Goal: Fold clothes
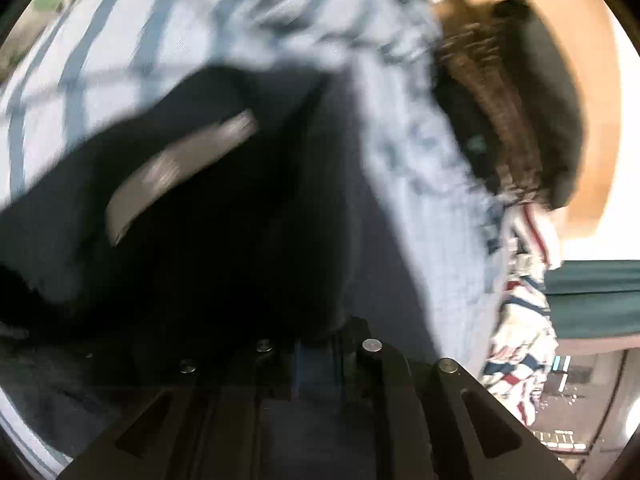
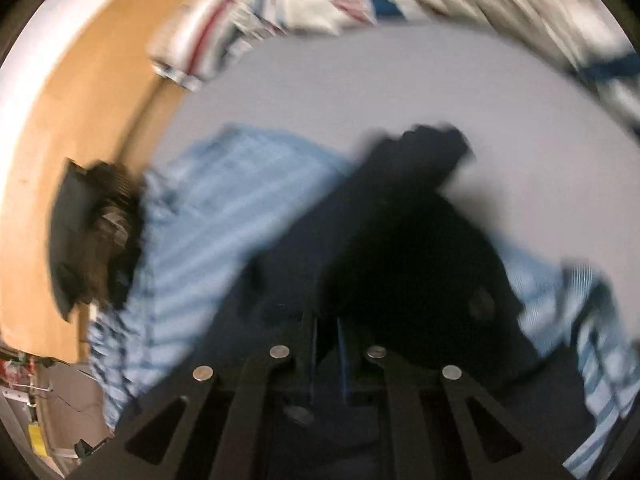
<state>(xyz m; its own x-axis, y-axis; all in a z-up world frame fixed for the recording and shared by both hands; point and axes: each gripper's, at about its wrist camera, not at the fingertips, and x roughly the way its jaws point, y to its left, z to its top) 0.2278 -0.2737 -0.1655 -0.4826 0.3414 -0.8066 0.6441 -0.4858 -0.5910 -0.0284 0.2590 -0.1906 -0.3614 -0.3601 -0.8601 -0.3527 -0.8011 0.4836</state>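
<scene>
A dark navy garment (image 1: 224, 240) is being held above the blue-striped sheet (image 2: 224, 208) on the bed, clamped at one edge in the left gripper (image 1: 316, 344) and at another in the right gripper (image 2: 326, 336), fingers pressed together.

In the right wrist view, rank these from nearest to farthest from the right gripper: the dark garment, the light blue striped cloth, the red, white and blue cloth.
1. The dark garment, directly ahead of the right gripper, which looks shut on it.
2. The light blue striped cloth, spread under the garment, left of it.
3. The red, white and blue cloth, at the upper edge, beyond bare sheet.
</scene>
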